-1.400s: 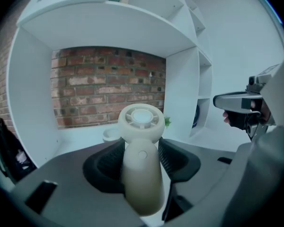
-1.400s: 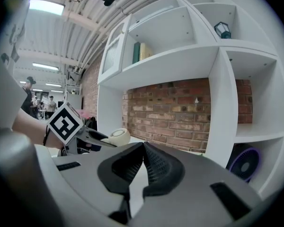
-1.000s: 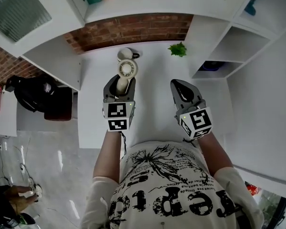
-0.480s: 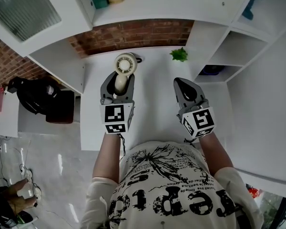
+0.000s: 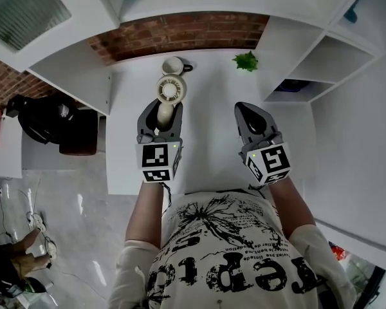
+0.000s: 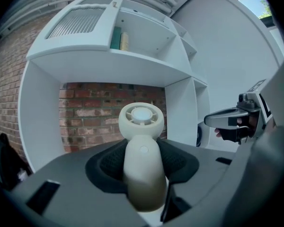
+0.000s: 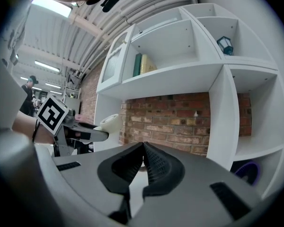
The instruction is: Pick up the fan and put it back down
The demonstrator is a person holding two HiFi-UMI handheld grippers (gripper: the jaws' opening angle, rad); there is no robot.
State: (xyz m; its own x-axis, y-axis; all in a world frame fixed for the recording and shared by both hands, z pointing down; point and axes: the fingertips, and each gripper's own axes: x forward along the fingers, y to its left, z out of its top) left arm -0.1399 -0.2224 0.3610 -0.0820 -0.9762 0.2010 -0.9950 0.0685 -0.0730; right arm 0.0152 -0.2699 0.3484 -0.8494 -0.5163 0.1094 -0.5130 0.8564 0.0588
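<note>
A small cream hand-held fan has a round head and a thick handle. My left gripper is shut on the handle, head pointing away from me, over the white table. Its jaws have just been closing with the handle between them. In the left gripper view the fan stands upright between the dark pads, its head against the brick wall. My right gripper hovers to the right, shut with nothing in it. The right gripper view shows its jaws meeting, with the fan off to the left.
A white cup stands just behind the fan near the brick wall. A small green plant sits at the table's back right. White shelves flank the table on both sides, and a dark bag lies on the left.
The left gripper with the fan shifted slightly; the cup, hidden behind the fan's head half a second ago, shows again. The right gripper has stayed where it was.
</note>
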